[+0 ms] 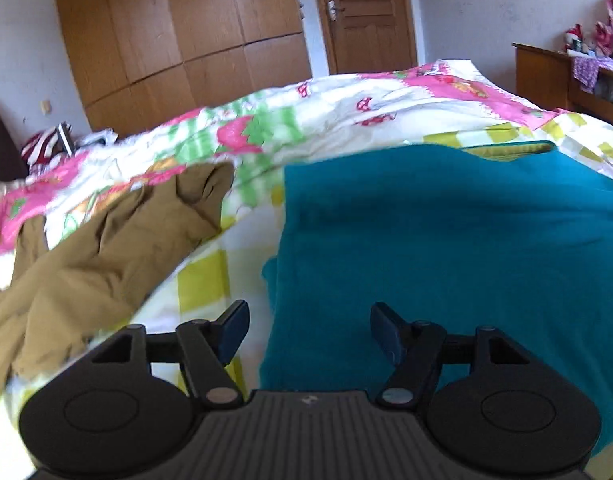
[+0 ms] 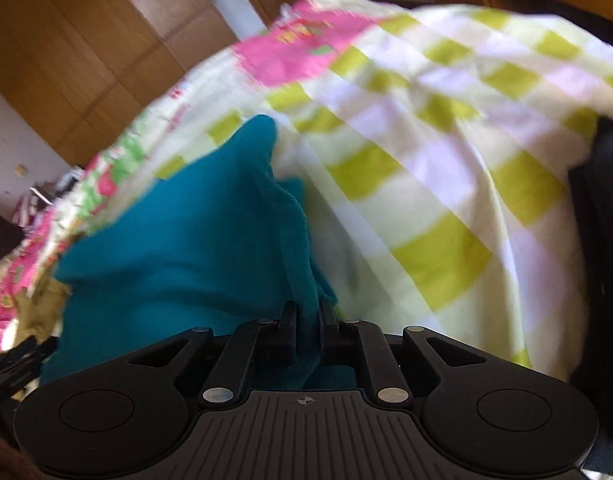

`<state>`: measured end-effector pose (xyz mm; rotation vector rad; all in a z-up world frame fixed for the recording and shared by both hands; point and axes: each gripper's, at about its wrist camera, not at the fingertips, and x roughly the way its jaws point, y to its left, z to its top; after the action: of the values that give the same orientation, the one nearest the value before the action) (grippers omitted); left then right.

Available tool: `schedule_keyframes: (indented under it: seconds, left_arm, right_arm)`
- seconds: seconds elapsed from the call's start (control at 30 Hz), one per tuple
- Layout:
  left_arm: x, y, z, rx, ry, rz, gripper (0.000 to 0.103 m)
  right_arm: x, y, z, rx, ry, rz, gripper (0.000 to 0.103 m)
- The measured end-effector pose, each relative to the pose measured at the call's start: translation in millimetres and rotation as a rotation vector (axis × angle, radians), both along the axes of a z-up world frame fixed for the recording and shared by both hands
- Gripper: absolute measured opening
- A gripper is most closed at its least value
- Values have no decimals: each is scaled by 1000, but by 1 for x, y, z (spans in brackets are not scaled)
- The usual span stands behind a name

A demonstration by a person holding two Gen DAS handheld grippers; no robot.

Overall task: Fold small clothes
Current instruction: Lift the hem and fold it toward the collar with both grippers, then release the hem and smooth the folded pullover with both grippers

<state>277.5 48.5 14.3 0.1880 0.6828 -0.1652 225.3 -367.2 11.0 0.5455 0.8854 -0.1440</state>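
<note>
On a bed [image 1: 386, 92] spread with a checked and strawberry-print quilt, the right claw [image 2: 306, 320] is pinching a bunched edge of the teal garment [image 1: 446, 248], while the left claw [image 1: 308, 330] is hanging wide over its near corner, gripping nothing. The fold will likely go best if the left claw is catching that corner before both are carrying the edge across level. A tan garment [image 1: 106, 248] is lying crumpled alongside; motion blur is smearing the right view, and the teal piece's shape is hard to make out.

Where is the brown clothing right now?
In the left wrist view, the brown clothing lies crumpled on the bedspread, left of the teal cloth.
</note>
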Motion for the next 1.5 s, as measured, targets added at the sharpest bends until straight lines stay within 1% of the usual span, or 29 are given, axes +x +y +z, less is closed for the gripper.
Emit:
schedule_keyframes:
  seconds: [0.03, 0.07, 0.1, 0.17, 0.23, 0.3, 0.33, 0.37, 0.43, 0.5, 0.53, 0.57, 0.6, 0.63, 0.7, 0.8, 0.87, 0.93, 0.97, 1.0, 1.03, 1.13, 1.23, 1.27, 1.3, 1.33, 1.4, 1.47, 1.5]
  left_arm:
    - [-4, 6, -4, -21, 10, 21, 79]
    - [-10, 11, -5, -34, -4, 36, 79]
    - [-18, 18, -6, -53, -21, 47, 80]
    - [-26, 27, -8, -106, -1, 52, 79]
    - [-36, 31, -8, -131, 0, 37, 74]
    - [-44, 33, -9, -135, 7, 38, 68]
    - [-45, 36, -11, -158, 23, 48, 67]
    - [-46, 40, -16, -208, 59, 71, 65]
    - [-49, 45, -28, -253, 117, 95, 64]
    - [-57, 43, -31, -231, 111, 97, 64]
    - [-59, 41, -28, -215, 107, 93, 63]
    - [-61, 39, -23, -194, 98, 84, 62]
    - [-61, 36, -19, -170, 86, 72, 61]
    - [-61, 33, -16, -150, 80, 64, 61]
    - [-60, 31, -12, -127, 85, 54, 61]
    - [-61, 29, -13, -95, 80, 48, 61]
    - [-61, 28, -15, -101, 85, 50, 61]
    - [-58, 30, -16, -117, 99, 63, 61]
    - [-57, 31, -17, -124, 104, 68, 61]
    - [-57, 32, -16, -126, 108, 70, 62]
    - [-58, 32, -15, -121, 114, 69, 61]
    - [-64, 26, -7, -79, 125, 28, 45]
    - [-80, 16, -6, -64, 153, -9, 42]
    - [-84, 13, -11, -78, 179, -13, 42]
    - [-88, 9, -18, -80, 201, -21, 42]
    - [-92, 4, -23, -69, 214, -28, 42]
    - [-102, -2, -25, -41, 204, -25, 42]
    - [-109, 3, -15, -69, 184, -11, 42]
    - [-113, 9, -7, -90, 167, 9, 42]
  right_arm:
    - [-4, 1, -8, -38, 9, -19, 24]
    - [-10, 4, -7, -80, -16, -15, 25]
    - [-14, 8, -1, -120, -41, -9, 25]
    - [-21, 18, 13, -207, -78, 15, 34]
    - [-30, 26, 25, -234, -106, 44, 39]
    - [-47, 34, 36, -265, -137, 39, 50]
    - [-55, 38, 37, -280, -147, 36, 64]
    - [-62, 41, 35, -291, -146, 28, 67]
    - [-71, 44, 23, -307, -124, 9, 66]
    - [-72, 39, 7, -290, -79, -22, 65]
    - [-73, 33, 2, -252, -49, -48, 57]
    - [-74, 27, 0, -194, -40, -61, 37]
    - [-78, 24, 1, -146, -55, -47, 29]
    - [-80, 24, 4, -146, -61, -34, 25]
    - [-89, 32, 17, -201, -72, -2, 27]
    - [-112, 45, 33, -267, -110, 46, 39]
    - [-124, 50, 30, -249, -127, 97, 50]
    - [-122, 55, 18, -243, -115, 146, 52]
    - [-118, 57, 11, -258, -108, 153, 49]
    - [-115, 56, 5, -275, -114, 142, 42]
    - [-111, 53, 2, -274, -112, 135, 2]
    - [-104, 31, 13, -149, -92, 109, 4]
    - [-119, 25, 52, -159, -165, 136, 4]
    - [-121, 25, 52, -197, -163, 142, 4]
    - [-116, 20, 41, -236, -117, 119, 4]
    - [-108, 11, 22, -233, -50, 79, 4]
    - [-97, -4, -8, -173, 46, 26, 5]
    - [-106, -3, -3, -149, -1, -28, 16]
    - [-117, 0, 8, -164, -43, -52, 17]
